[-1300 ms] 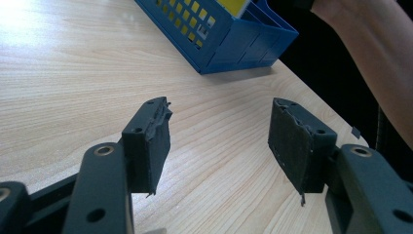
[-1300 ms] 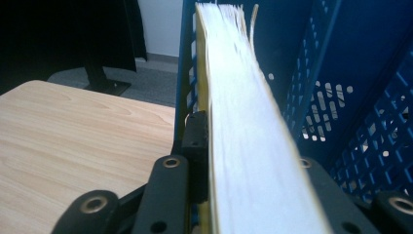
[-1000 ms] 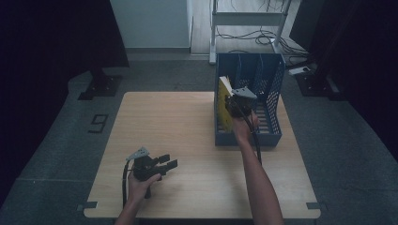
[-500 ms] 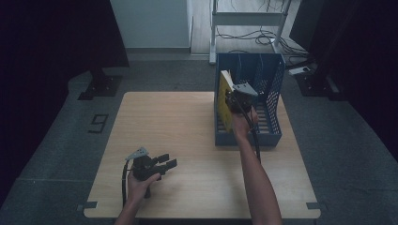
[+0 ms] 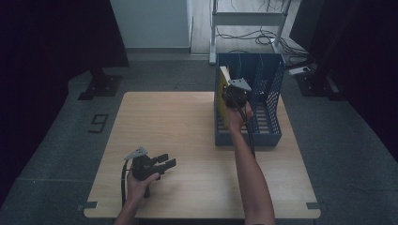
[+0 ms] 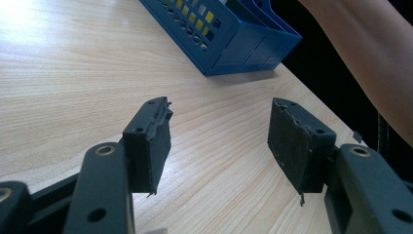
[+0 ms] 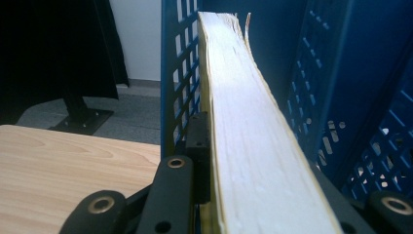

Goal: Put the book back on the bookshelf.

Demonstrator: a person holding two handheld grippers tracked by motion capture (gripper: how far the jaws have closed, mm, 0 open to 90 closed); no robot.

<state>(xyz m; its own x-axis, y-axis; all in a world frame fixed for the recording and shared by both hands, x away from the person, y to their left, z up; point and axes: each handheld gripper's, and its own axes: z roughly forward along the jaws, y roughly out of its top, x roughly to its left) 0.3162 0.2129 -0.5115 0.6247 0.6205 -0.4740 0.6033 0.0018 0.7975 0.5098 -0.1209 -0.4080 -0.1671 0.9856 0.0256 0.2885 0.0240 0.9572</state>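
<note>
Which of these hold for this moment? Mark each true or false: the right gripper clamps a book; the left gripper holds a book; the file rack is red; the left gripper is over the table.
1. The right gripper clamps a yellow-covered book inside the blue file rack. True.
2. The left gripper holds a book. False: its jaws stand open with nothing between them.
3. The file rack is red. False: it is blue.
4. The left gripper is over the wooden table. True.

A light wooden table (image 5: 178, 126) carries a blue slotted file rack (image 5: 270, 133) at its far right side.
</note>
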